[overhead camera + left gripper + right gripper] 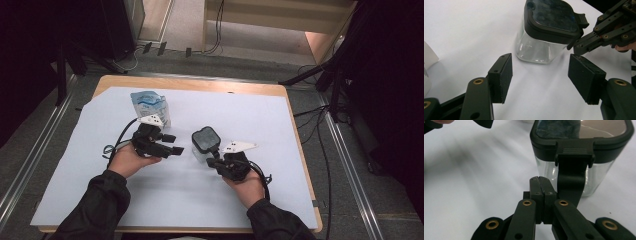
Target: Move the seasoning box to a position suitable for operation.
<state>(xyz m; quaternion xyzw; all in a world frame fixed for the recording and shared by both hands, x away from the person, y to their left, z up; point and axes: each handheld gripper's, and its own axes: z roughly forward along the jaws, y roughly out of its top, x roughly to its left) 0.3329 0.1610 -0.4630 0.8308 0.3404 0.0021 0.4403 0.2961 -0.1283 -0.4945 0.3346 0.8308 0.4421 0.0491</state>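
Facing lidded jar [579, 152] | base hidden by right gripper [541, 185] fingers

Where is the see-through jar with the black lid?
In the high view, the jar stands mid-table on the white sheet, between both grippers, right gripper closest.

Clear jar [205, 146], black lid [205, 138]
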